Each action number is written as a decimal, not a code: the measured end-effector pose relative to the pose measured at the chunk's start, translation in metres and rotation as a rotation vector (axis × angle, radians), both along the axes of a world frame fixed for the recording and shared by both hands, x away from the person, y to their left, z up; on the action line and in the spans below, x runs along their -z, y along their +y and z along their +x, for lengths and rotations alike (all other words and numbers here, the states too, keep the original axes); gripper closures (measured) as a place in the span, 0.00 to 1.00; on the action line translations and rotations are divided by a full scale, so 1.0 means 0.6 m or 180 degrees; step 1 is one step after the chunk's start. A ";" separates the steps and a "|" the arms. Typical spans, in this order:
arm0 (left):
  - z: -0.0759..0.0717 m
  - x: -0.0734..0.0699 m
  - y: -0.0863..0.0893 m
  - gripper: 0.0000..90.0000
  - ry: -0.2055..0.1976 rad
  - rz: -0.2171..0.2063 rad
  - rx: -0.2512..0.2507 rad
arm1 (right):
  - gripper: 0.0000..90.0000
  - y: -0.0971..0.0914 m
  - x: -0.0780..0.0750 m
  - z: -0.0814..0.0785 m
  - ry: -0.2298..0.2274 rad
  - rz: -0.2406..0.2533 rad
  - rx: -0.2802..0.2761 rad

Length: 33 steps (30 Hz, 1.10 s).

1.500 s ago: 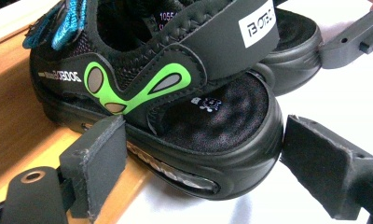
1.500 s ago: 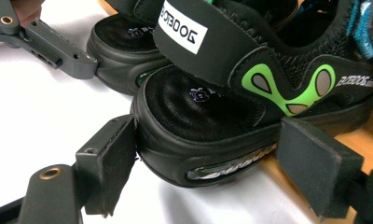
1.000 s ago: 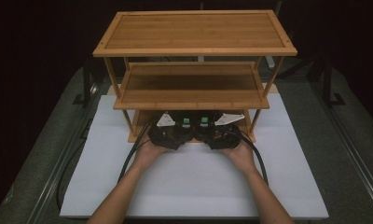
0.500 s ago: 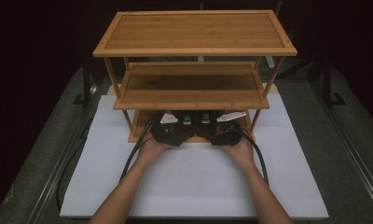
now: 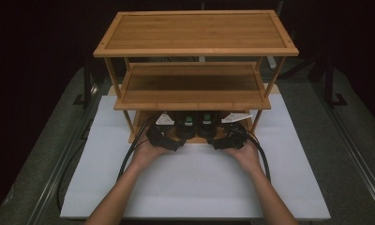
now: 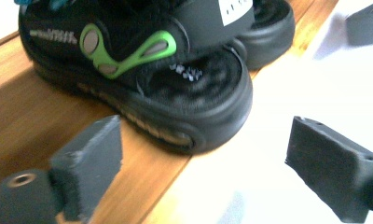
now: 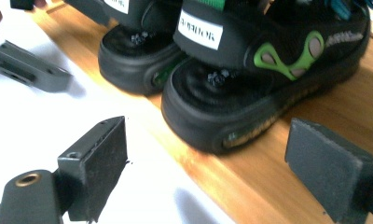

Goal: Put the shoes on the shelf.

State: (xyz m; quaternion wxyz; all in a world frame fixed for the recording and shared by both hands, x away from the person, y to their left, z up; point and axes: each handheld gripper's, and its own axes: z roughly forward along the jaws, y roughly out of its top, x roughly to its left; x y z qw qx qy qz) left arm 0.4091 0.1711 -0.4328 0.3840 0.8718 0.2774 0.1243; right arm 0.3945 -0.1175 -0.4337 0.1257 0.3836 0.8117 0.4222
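Two black sandals with green trim stand side by side at the front of the bottom shelf, the left sandal [image 5: 185,125] [image 6: 175,84] and the right sandal [image 5: 206,125] [image 7: 250,93]. My left gripper [image 5: 174,140] [image 6: 203,140] is open just in front of the left sandal's toe. Its jaws have just been opening and both pads stand clear of the sole. My right gripper [image 5: 218,141] [image 7: 210,140] faces the right sandal's toe the same way, open, its jaws also just opened wider and touching nothing.
The sandals sit in a three-tier bamboo rack [image 5: 195,51] standing on a white board [image 5: 195,187]. The middle shelf [image 5: 192,86] overhangs the grippers closely. Black cables [image 5: 129,157] trail back from both hands. Dark table and metal rails lie at both sides.
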 end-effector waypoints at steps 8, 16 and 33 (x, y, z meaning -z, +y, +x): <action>-0.039 -0.010 0.028 0.02 0.0009 -0.0006 -0.0059 | 0.02 -0.027 -0.003 -0.035 0.0000 -0.0009 0.0044; -0.087 -0.016 0.061 0.02 -0.0040 0.0061 -0.0098 | 0.02 -0.053 -0.008 -0.072 -0.0065 -0.0134 0.0173; -0.174 -0.015 0.160 0.02 -0.0097 0.0050 -0.0317 | 0.02 -0.117 -0.001 -0.137 -0.0073 -0.0178 0.0312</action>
